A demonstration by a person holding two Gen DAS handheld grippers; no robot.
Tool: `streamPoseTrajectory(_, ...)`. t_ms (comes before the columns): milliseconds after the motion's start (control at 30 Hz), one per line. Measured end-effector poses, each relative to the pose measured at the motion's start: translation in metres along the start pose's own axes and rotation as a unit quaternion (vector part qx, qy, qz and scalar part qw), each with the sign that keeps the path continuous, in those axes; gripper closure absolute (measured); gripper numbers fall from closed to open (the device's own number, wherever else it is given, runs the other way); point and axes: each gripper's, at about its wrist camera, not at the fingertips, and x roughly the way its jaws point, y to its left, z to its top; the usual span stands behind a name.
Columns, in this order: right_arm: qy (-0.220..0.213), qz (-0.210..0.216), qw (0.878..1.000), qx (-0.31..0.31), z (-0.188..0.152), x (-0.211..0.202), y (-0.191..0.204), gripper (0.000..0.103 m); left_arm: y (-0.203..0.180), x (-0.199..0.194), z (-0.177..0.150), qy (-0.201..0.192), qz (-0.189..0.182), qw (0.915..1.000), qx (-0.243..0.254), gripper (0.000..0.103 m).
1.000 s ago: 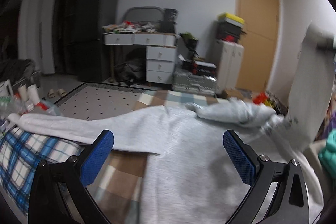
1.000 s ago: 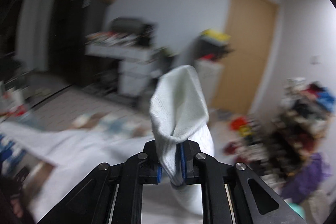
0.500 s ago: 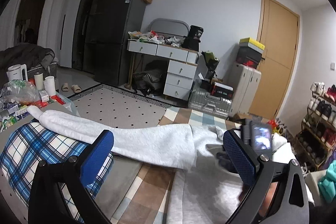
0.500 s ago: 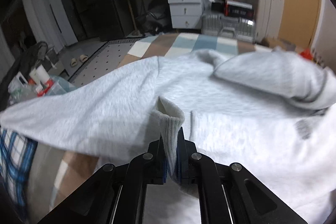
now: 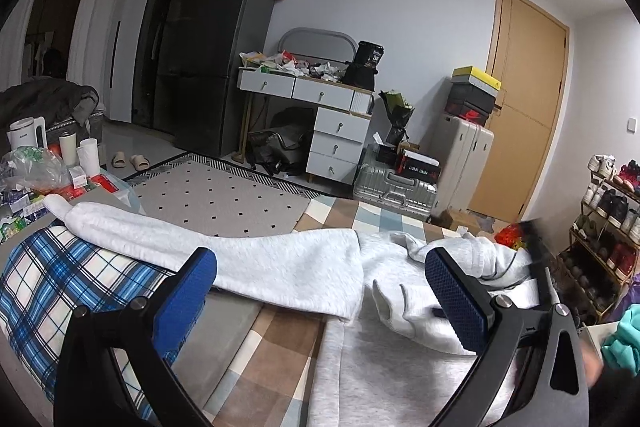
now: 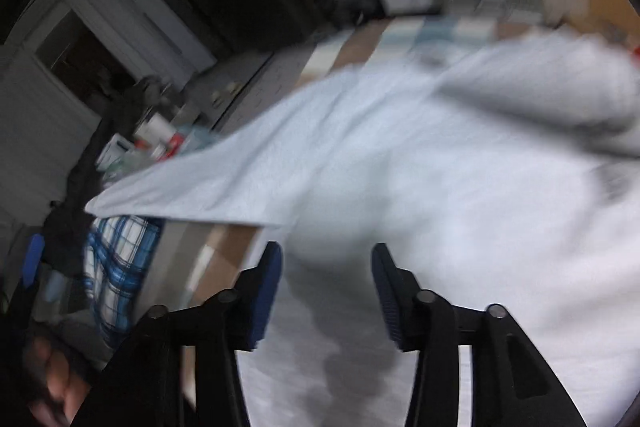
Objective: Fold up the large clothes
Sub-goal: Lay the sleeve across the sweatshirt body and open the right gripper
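We see a bed (image 5: 276, 339) covered in a brown, cream and pale-blue checked sheet. A grey sweatshirt (image 5: 360, 367) lies spread on it, one sleeve (image 5: 208, 247) stretched out to the left, the other sleeve (image 5: 404, 311) folded in across the body. The long sleeve runs over a blue plaid cloth (image 5: 60, 291) at the bed's left end. Beside that end we see clutter (image 5: 32, 171), cups and packets.

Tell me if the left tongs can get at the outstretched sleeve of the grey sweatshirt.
Probably yes: the left tongs stand open and empty, the sleeve lies flat just ahead of them, nothing between.
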Motion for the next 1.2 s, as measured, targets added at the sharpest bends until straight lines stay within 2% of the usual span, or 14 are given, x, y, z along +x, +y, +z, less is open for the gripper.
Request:
streamPoseTrajectory(67,-0.03,-0.132,0.991,0.002,0.005,-0.035,-0.041,0.034,-0.004,0.002,-0.001,0.003,0.0,1.0,0.003,0.001)
streamPoseTrajectory(133,-0.019,-0.251,0.968,-0.003,0.005,-0.049,-0.077,0.035,-0.009,0.003,-0.004,0.008,0.0,0.9999,0.011,0.001)
streamPoseTrajectory(200,0.017,-0.343,0.939,-0.001,-0.003,-0.053,-0.117,0.053,-0.016,0.004,-0.007,0.011,0.002,0.9997,0.023,0.001)
streamPoseTrajectory(267,0.067,-0.376,0.924,0.022,-0.017,-0.048,-0.157,0.073,-0.021,0.004,-0.009,0.011,0.004,0.9994,0.033,0.001)
streamPoseTrajectory(367,0.097,-0.355,0.928,0.058,-0.041,-0.036,-0.191,0.09,-0.03,0.004,-0.012,0.012,0.007,0.9987,0.048,0.001)
streamPoseTrajectory(567,0.057,-0.309,0.947,0.066,-0.036,-0.052,-0.186,0.089,-0.041,0.007,-0.018,0.019,0.014,0.9966,0.079,0.001)
streamPoseTrajectory(633,0.039,-0.317,0.945,0.07,-0.038,-0.065,-0.186,0.081,-0.043,0.007,-0.019,0.019,0.018,0.996,0.086,0.001)
streamPoseTrajectory(700,0.074,-0.3,0.948,0.081,-0.048,-0.054,-0.194,0.079,-0.042,0.009,-0.018,0.024,0.017,0.9959,0.085,0.001)
streamPoseTrajectory(800,0.068,-0.299,0.95,0.06,-0.054,-0.052,-0.177,0.077,-0.043,0.015,-0.018,0.039,0.015,0.9954,0.087,0.001)
streamPoseTrajectory(967,-0.026,-0.196,0.976,0.095,-0.071,-0.095,-0.112,0.076,-0.037,0.023,-0.02,0.069,0.004,0.994,0.085,0.001)
streamPoseTrajectory(1033,-0.08,-0.145,0.981,0.1,-0.084,-0.122,-0.074,0.063,-0.028,0.024,-0.018,0.076,0.005,0.9944,0.073,0.001)
streamPoseTrajectory(1067,-0.109,-0.125,0.981,0.101,-0.092,-0.134,-0.055,0.046,-0.026,0.025,-0.018,0.077,0.007,0.9946,0.068,0.001)
streamPoseTrajectory(1100,-0.137,-0.11,0.979,0.101,-0.099,-0.146,-0.042,0.029,-0.02,0.025,-0.016,0.081,0.01,0.995,0.058,0.001)
streamPoseTrajectory(1200,-0.239,-0.067,0.965,0.086,-0.133,-0.178,0.008,0.009,-0.004,0.027,-0.009,0.111,0.007,0.9934,0.028,0.001)
